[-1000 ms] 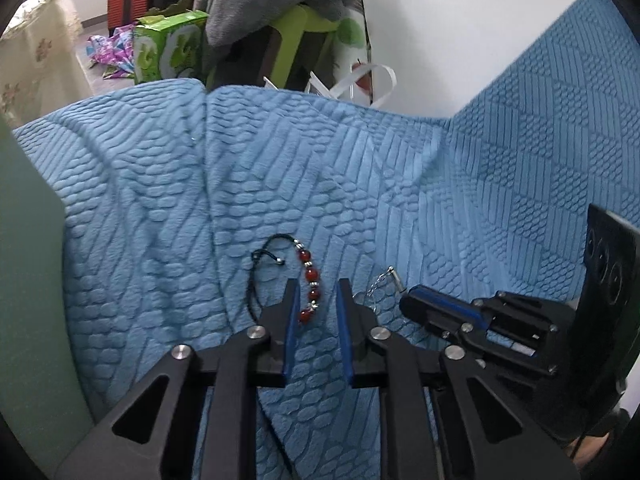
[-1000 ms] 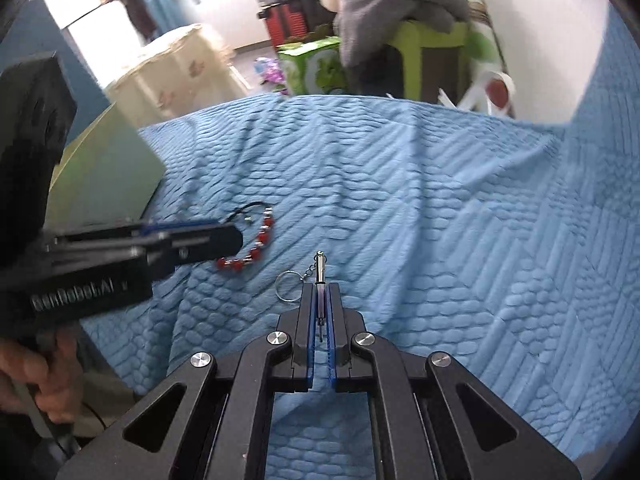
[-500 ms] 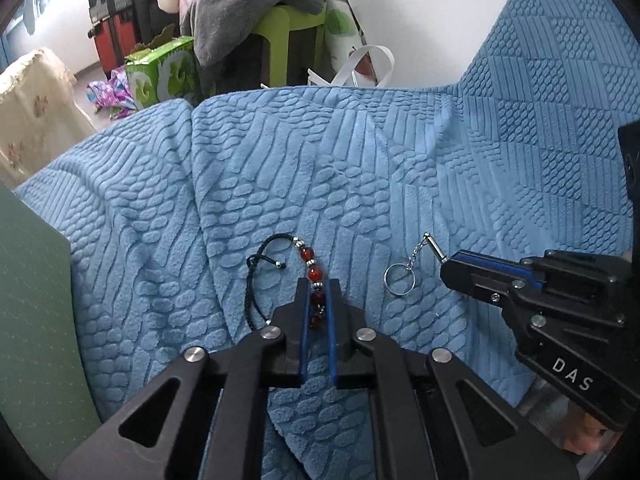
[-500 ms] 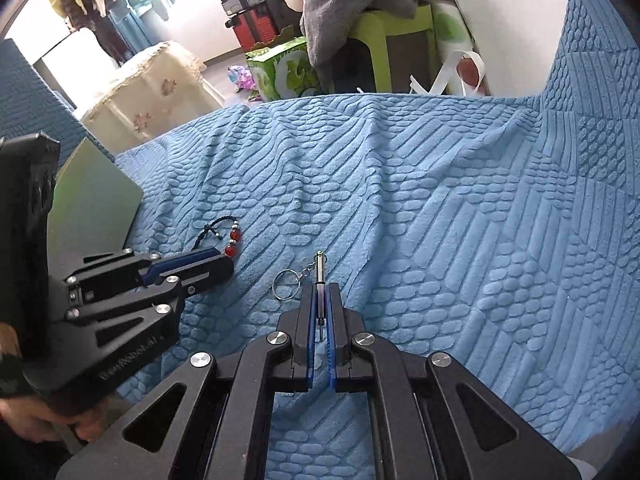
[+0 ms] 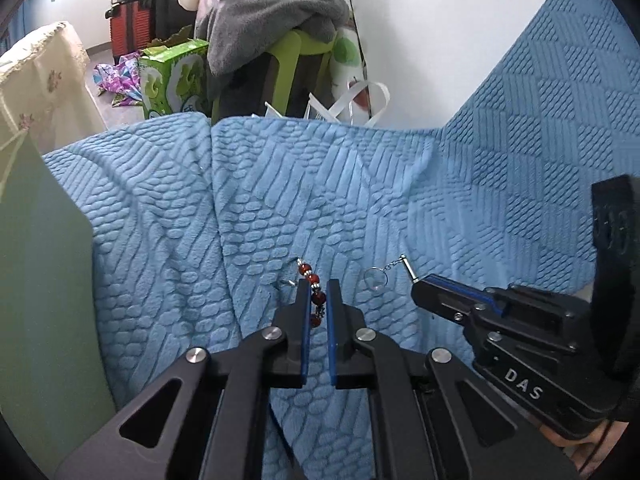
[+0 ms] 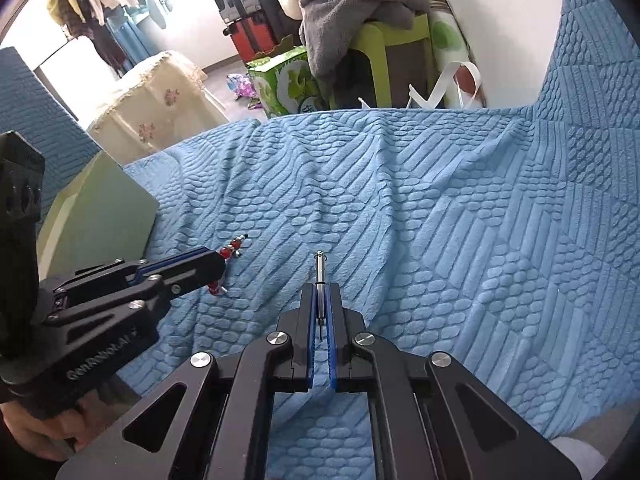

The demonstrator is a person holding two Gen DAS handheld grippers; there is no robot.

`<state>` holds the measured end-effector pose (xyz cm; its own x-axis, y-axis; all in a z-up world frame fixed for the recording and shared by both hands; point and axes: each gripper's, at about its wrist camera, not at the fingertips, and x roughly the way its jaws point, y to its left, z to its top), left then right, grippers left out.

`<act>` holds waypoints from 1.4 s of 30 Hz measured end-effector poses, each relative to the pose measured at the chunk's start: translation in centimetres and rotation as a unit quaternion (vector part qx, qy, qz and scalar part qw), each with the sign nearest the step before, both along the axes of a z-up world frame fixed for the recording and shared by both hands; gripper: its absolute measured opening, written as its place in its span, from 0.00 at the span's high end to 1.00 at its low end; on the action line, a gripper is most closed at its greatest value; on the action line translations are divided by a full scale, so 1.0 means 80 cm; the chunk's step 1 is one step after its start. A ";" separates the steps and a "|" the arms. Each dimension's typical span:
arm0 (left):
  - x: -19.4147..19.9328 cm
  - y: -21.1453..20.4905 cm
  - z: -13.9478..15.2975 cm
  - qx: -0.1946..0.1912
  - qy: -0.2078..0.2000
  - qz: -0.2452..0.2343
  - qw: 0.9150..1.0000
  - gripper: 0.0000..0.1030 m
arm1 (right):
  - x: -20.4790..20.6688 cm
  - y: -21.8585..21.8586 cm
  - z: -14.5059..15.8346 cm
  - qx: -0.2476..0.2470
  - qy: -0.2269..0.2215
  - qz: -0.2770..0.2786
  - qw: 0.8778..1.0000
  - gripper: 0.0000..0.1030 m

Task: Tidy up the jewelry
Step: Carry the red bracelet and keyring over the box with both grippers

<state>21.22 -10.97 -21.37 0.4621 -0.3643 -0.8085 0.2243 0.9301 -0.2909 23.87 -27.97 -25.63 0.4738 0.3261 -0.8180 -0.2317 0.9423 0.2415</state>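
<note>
Looking down the left wrist view first: my left gripper (image 5: 317,300) is pinched on the beaded bracelet (image 5: 314,296). The red beads run between the pads, lined up with the fingers, and the top two beads and a silver spacer poke out past the tips, pointing away from me and a touch left. The bracelet looks clear of the blue blanket (image 5: 280,184), though I can't see where its cord hangs. To the right in this view, my right gripper (image 5: 416,286) comes in from the side, tips aimed left. It holds the metal pin of the keychain (image 5: 408,266); the pin sticks up and left out of the tips, and the chain and small ring (image 5: 375,280) dangle just beside my left fingertips (image 5: 333,292), not touching.

Right wrist view: right gripper (image 6: 319,300) is clamped tight on the pin (image 6: 319,276), which lies straight along the fingers with its head out past the tips. The ring is hidden here. Left gripper (image 6: 222,266) enters from the left, beads (image 6: 234,246) sticking out of its tip toward the upper right.

The green box (image 6: 100,216) sits at the left edge, beside the left hand. My guess is that both pieces go there, left hand first, and the right has to cross over.
</note>
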 end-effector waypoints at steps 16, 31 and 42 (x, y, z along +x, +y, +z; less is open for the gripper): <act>-0.028 0.041 0.090 -0.044 -0.041 0.018 0.998 0.94 | -0.030 0.038 0.097 -0.002 -0.057 0.001 0.998 0.98; -0.051 0.121 0.200 -0.038 -0.106 0.061 0.992 0.94 | -0.047 0.097 0.225 0.015 -0.130 0.028 0.991 0.98; -0.071 0.197 0.248 -0.027 -0.145 0.105 0.983 0.94 | -0.055 0.166 0.279 0.035 -0.166 0.067 0.983 0.98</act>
